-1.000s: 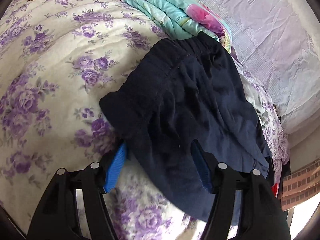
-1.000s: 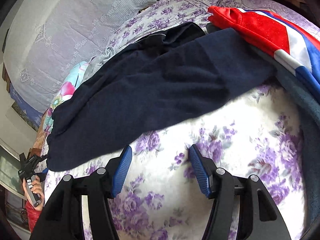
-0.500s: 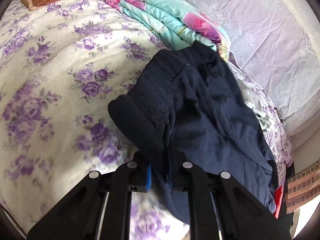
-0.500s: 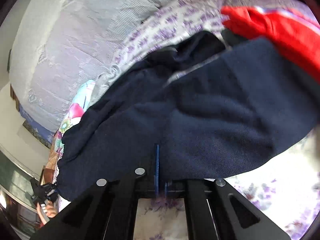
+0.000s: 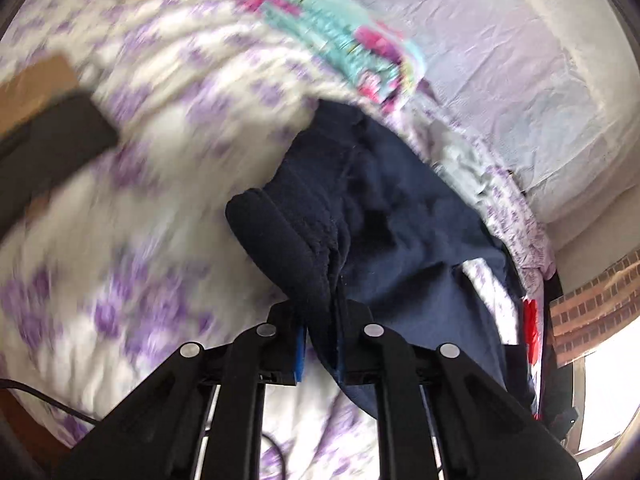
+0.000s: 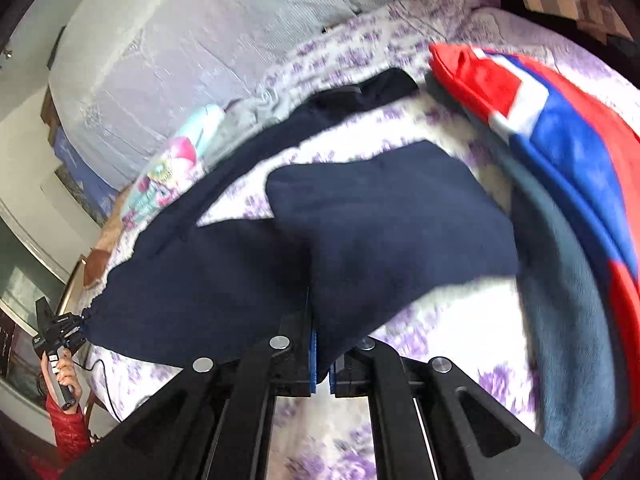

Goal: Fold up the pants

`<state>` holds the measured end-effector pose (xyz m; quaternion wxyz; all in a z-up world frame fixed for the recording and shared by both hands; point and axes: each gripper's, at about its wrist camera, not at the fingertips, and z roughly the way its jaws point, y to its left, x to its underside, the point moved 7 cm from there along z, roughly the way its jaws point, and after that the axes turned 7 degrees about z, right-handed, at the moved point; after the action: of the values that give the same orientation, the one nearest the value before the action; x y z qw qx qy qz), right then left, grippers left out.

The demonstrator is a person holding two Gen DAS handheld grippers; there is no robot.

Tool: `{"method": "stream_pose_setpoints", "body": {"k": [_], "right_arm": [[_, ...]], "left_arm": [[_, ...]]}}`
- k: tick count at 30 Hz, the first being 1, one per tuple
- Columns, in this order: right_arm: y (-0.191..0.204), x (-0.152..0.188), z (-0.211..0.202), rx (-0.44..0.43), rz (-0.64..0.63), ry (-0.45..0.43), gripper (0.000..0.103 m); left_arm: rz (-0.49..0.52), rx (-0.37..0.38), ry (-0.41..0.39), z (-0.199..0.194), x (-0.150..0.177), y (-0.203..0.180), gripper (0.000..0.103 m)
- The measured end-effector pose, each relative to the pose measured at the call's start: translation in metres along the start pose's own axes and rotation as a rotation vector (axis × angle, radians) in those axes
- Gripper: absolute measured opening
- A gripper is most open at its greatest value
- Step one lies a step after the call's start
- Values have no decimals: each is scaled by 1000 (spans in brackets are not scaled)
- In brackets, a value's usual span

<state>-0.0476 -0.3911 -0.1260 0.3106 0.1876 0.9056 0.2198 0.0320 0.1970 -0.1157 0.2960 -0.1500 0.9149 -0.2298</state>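
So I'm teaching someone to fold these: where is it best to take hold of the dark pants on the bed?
Probably at two edges, as now: the left gripper pinches the ribbed waistband of the pants, the right gripper a leg edge. Come in low from the near side of the bed; thin edges slip between the fingers, and holding both ends keeps the cloth spread.

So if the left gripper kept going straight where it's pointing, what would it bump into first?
The left gripper is shut on the navy pants, so that bunched cloth is right ahead. Beyond it probably comes the purple-flowered bedspread, though motion blur makes depth hard to judge.
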Motion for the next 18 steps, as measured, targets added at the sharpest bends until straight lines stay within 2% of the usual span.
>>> {"method": "stream_pose_setpoints", "body": {"k": [1, 3, 5, 6, 7, 9, 11, 13, 16, 18], "right_arm": [[-5, 7, 7, 9, 12, 26, 5], [-9, 8, 8, -15, 43, 26, 4], [-9, 6, 6, -31, 61, 50, 8], [-11, 5, 2, -26, 58, 55, 9], [-12, 7, -2, -14, 45, 59, 12], [-16, 10, -15, 23, 20, 51, 18], [-20, 9, -29, 67, 7, 26, 30], [-19, 2, -43, 108, -21, -9, 34], [-10, -20, -64, 173, -77, -116, 35], [-2, -36, -77, 271, -141, -199, 38]], "left_arm": [[-3, -18, 13, 6, 9, 7, 11], [8, -23, -29, 5, 18, 12, 14], [19, -53, -48, -4, 18, 11, 20], [25, -76, -61, -11, 18, 13, 28], [31, -113, -77, -19, 17, 17, 43], [31, -220, -132, -42, 13, 32, 53], [23, -283, -165, -59, 8, 47, 53], [10, -307, -168, -66, -2, 56, 53], [27, -262, -164, -61, -31, 41, 53], [58, -235, -160, -46, -56, 21, 54]]}}
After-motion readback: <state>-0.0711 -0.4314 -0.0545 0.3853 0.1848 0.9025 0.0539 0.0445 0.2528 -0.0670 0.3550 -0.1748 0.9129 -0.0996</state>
